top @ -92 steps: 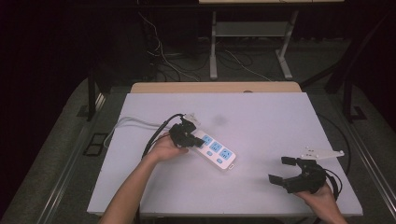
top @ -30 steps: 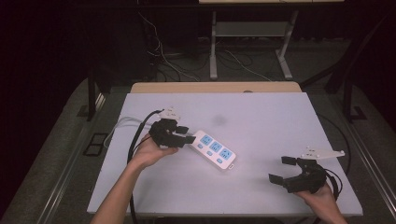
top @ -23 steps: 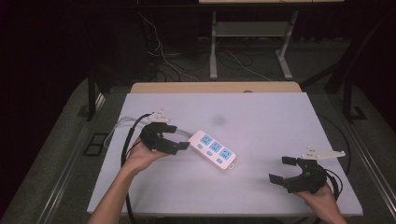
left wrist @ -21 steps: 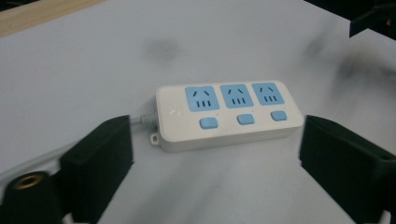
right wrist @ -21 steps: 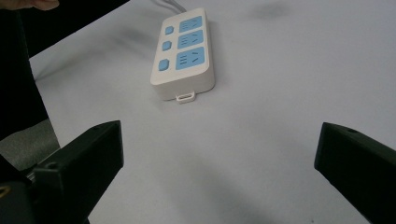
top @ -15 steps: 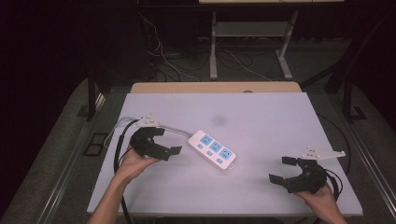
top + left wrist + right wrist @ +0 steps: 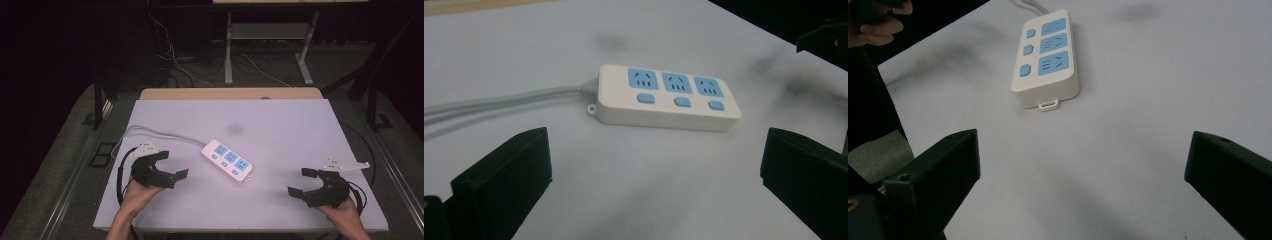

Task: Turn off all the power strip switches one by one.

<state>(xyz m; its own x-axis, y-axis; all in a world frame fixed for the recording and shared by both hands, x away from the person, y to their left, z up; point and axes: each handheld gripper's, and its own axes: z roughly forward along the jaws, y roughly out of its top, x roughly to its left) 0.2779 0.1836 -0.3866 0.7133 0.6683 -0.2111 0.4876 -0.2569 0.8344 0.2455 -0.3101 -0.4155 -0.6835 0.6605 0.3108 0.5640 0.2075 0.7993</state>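
A white power strip [image 7: 227,161] with three blue sockets and blue buttons lies flat at the table's middle. Its pale cable [image 7: 150,132] runs off toward the left edge. My left gripper [image 7: 172,164] rests to the left of the strip, apart from it. Its jaws have just been opening and now stand wide with nothing between them. The left gripper view shows the strip [image 7: 669,97] and cable [image 7: 499,100] ahead of the open left gripper [image 7: 656,165]. My right gripper [image 7: 301,182] sits open near the front right corner. The strip [image 7: 1047,57] lies well beyond the right gripper [image 7: 1080,165].
The white tabletop [image 7: 300,125] carries a faint dark smudge [image 7: 234,128] behind the strip. A wooden strip [image 7: 230,93] borders the far edge. Dark floor with cables and a stand's legs [image 7: 230,55] lies beyond the table.
My left gripper has drawn back from the strip's cable end, going left and toward the near edge, and its jaws have spread. The strip and the right gripper have stayed put.
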